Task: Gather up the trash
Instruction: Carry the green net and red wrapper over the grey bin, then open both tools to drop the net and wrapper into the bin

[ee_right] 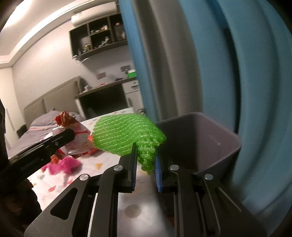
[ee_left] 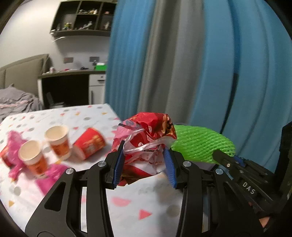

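At nine o'clock in the left wrist view a crumpled pink wrapper (ee_left: 14, 145) lies on the table (ee_left: 127, 200), which is covered with a white cloth dotted with grey spots and pink and orange triangles. Two paper cups (ee_left: 32, 156) (ee_left: 58, 142) with orange bands stand upright among the pink scraps, close together, and just to their right a red cup (ee_left: 89, 144) lies on its side with its mouth toward the camera. All of this is blurred.

At the centre the left gripper (ee_left: 144, 160) pinches a crumpled red and white wrapper (ee_left: 146, 138) between its blue pads (ee_left: 118, 164), with a thin plastic strip draped across the bundle; the wrapper is lifted off the cloth. At three o'clock a green foam net (ee_left: 200, 144) sits just beside the wrapper, with the black tip of the right gripper (ee_left: 228, 160) reaching into it. Blue and grey curtains (ee_left: 200, 54) fill the background; a desk (ee_left: 73, 73) and wall shelf (ee_left: 84, 16) show at eleven o'clock.

In the right wrist view the left gripper (ee_right: 63, 136) enters from nine o'clock carrying the red and white wrapper (ee_right: 73, 127), above the pink wrapper (ee_right: 63, 164) on the cloth. At the centre the right gripper (ee_right: 145, 167) is pressed onto the bunched lower end of the green foam net (ee_right: 127, 131), whose body fans up and to the left. At three o'clock, just beside the net, stands a dark grey bin (ee_right: 219, 131) with its mouth open; the net is near its left rim, and whether they touch I cannot tell
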`<state>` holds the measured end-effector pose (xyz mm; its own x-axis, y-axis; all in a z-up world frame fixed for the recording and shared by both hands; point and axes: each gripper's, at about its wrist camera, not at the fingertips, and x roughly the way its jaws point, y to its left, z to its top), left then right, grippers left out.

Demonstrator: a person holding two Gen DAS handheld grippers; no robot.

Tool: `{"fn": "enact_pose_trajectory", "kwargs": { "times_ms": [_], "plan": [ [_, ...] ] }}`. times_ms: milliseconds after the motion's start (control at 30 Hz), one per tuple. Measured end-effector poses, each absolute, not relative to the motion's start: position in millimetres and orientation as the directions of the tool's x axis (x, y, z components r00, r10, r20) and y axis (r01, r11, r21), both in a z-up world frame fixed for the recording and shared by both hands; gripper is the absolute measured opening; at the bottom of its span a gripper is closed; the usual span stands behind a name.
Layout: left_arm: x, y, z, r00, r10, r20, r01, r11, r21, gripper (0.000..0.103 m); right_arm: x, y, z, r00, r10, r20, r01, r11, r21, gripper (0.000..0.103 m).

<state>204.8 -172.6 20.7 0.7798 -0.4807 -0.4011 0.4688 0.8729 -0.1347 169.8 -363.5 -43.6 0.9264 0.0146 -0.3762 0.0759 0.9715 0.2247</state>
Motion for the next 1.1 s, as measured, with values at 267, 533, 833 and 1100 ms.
{"fn": "enact_pose_trajectory", "kwargs": {
  "times_ms": [267, 533, 833, 1100],
  "plan": [
    [229, -225, 15, 0.718, -0.579, -0.387, 0.562, 0.81, -0.171, 0.04, 187, -398, -46, 0.917, -0.115, -0.383, 0.202, 0.96, 0.193, 0.019],
    [253, -257, -2, 0.677, -0.608, -0.415, 0.593, 0.785, -0.182, 0.04, 205, -419, -55, 0.897, -0.169, -0.408, 0.263, 0.947, 0.186, 0.02],
    [266, -276, -19, 0.646, -0.615, -0.453, 0.602, 0.775, -0.193, 0.041, 220, -423, -61, 0.88, -0.204, -0.43, 0.298, 0.941, 0.163, 0.021],
    [276, -286, -29, 0.627, -0.616, -0.477, 0.603, 0.771, -0.204, 0.042, 227, -427, -64, 0.873, -0.209, -0.44, 0.312, 0.934, 0.173, 0.022]
  ]
}}
